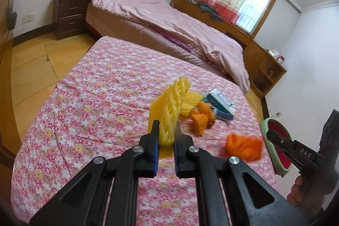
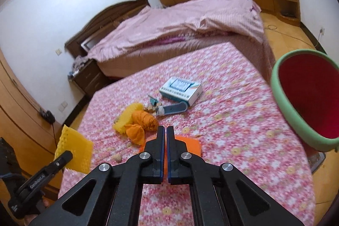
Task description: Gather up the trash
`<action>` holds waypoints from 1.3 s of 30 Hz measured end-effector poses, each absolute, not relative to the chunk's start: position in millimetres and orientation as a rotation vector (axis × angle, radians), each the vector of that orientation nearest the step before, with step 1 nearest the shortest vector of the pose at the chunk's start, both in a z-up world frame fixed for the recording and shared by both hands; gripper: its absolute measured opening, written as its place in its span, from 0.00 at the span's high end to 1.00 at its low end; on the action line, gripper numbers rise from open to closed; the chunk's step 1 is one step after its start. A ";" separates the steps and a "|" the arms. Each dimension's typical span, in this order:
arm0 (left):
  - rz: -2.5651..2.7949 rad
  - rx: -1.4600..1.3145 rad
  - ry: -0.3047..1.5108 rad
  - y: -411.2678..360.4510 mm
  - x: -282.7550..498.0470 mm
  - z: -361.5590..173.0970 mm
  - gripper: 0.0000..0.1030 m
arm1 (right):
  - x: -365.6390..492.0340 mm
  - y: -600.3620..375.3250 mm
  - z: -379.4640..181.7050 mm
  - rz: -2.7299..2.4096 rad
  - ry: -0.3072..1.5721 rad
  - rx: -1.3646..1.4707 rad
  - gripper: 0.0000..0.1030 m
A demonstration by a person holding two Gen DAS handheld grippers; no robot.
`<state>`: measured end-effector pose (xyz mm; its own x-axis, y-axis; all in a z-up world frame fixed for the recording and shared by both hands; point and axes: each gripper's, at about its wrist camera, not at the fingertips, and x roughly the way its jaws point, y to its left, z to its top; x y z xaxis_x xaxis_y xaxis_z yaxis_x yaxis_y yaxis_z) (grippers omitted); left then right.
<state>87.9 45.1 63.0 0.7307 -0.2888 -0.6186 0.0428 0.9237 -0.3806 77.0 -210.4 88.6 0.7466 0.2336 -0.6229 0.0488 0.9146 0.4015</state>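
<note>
Left gripper [image 1: 167,130] clamped on a yellow foam net [image 1: 169,111], lifted clear of the flowered table [image 1: 84,109]. Right gripper [image 2: 165,130] closed with nothing between its jaws, hovering just above an orange wrapper [image 2: 191,145] lying flat on the cloth. A little beyond, orange crumpled bags [image 2: 144,120] against a second yellow foam net [image 2: 125,118], then a blue strip [image 2: 175,109] and a white-and-teal box [image 2: 181,89], all well apart from both grippers. Off the table's right edge, a green-rimmed red bin [image 2: 307,99]. Farther back, a bed [image 2: 180,20] under pink covers.
</note>
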 end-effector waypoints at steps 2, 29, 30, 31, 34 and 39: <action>-0.208 -0.347 0.721 39.8 83.6 70.2 0.91 | 66.9 -216.6 97.6 0.095 0.698 0.419 0.99; -0.245 -0.340 0.770 20.3 91.1 61.3 0.91 | 70.6 -203.5 47.0 0.055 0.859 0.427 0.29; -0.241 -0.342 0.773 21.4 92.5 59.4 0.91 | 72.7 -200.3 43.2 0.063 0.871 0.422 0.29; -0.237 -0.344 0.775 22.6 93.6 57.6 0.91 | 73.7 -198.1 40.8 0.067 0.878 0.416 0.29; -0.230 -0.348 0.785 25.3 96.7 52.4 0.91 | 77.1 -188.1 32.9 0.077 0.897 0.380 0.29; -0.227 -0.351 0.797 26.4 99.9 47.1 0.91 | 81.2 -176.6 19.3 0.077 0.938 0.338 0.29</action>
<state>99.9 26.4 47.1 0.6790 -0.3285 -0.6566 0.0669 0.9183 -0.3902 81.2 -176.6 19.3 0.5929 0.2107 -0.7772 0.0808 0.9448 0.3177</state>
